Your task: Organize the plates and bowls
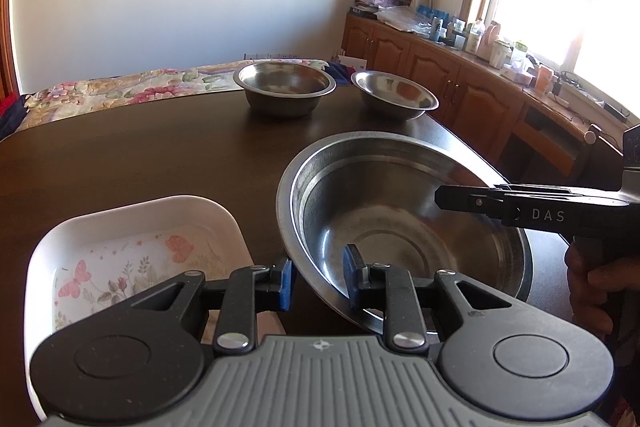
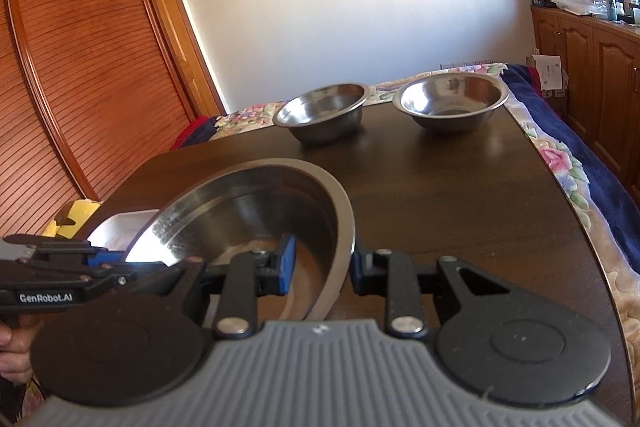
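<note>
A large steel basin (image 1: 400, 211) sits on the dark table, tilted, with its rim between the jaws of both grippers. My left gripper (image 1: 318, 277) straddles its near-left rim, blue pads not closed on it. My right gripper (image 2: 322, 265) straddles the opposite rim in the right wrist view, where the basin (image 2: 256, 211) looks raised on edge. Two smaller steel bowls (image 1: 285, 87) (image 1: 394, 95) stand apart at the table's far side. A white floral plate (image 1: 132, 247) lies left of the basin.
The dark wooden table (image 2: 460, 187) ends at a flowered bedspread (image 1: 120, 91) behind and to the right. Wooden cabinets (image 1: 440, 75) with clutter run along the window wall. A wooden wardrobe (image 2: 80, 67) stands at left. A yellow object (image 2: 76, 217) lies beyond the plate.
</note>
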A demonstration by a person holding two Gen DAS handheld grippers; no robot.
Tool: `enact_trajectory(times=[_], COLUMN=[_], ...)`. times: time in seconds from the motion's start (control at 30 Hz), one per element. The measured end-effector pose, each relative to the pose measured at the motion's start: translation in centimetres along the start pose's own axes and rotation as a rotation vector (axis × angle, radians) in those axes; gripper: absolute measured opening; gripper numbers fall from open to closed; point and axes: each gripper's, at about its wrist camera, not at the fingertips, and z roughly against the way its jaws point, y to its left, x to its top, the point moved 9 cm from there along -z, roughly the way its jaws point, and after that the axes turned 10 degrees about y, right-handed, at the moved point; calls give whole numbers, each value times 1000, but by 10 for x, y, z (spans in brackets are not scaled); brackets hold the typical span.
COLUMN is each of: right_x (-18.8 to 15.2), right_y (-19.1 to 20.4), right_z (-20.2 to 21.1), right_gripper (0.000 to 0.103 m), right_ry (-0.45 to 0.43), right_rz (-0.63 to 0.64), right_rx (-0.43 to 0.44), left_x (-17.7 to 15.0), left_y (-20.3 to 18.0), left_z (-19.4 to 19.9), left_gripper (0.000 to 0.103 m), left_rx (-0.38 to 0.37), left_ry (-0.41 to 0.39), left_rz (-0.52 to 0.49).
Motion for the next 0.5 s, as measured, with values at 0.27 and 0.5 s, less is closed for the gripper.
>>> enact_trajectory(times=[0.27, 0.5], right_x=[-2, -2], right_y=[2, 1], right_z=[-2, 1], right_gripper=[30, 32], right_ry=[2, -3], right_rz=[6, 11], right_rx=[-1, 6], left_x=[0, 1], left_y=[1, 4], left_z=[-2, 0], left_gripper=[29, 29], left_rx=[2, 19], left_ry=[-4, -16], left_rz=[-1, 5])
